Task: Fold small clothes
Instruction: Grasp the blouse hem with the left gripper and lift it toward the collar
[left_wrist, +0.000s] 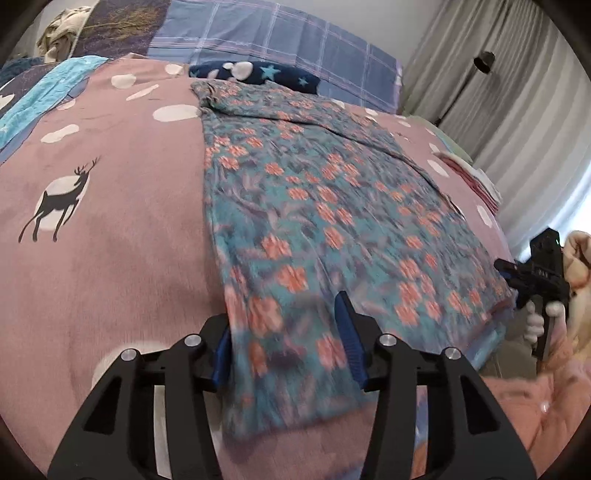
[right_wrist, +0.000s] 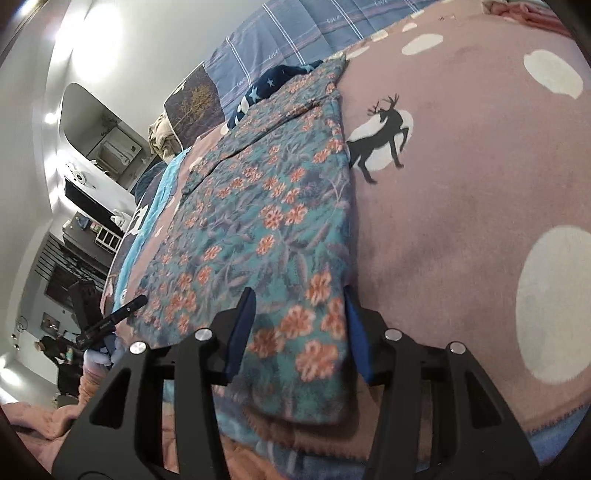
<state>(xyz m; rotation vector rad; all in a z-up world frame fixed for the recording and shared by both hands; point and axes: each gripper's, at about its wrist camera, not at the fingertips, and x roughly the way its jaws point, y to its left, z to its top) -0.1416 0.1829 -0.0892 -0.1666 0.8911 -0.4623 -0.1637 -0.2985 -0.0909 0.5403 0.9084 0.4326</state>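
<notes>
Since my left gripper (left_wrist: 286, 339) and right gripper (right_wrist: 297, 332) stand half-open astride the floral garment's (left_wrist: 332, 206) near corners, either hem may slip unpinched.

A floral garment (left_wrist: 314, 206) lies flat on the bed (left_wrist: 122, 240), filling the left wrist view's centre. The left tongs (left_wrist: 286, 332) straddle its near left corner at bottom centre; the right tongs (right_wrist: 299, 328) straddle the opposite near corner. Pillows (left_wrist: 266, 40) lie behind, at top.

Grey curtains (left_wrist: 509, 92) hang beside the bed (left_wrist: 110, 258); white wall (right_wrist: 147, 44) brightly lit.
</notes>
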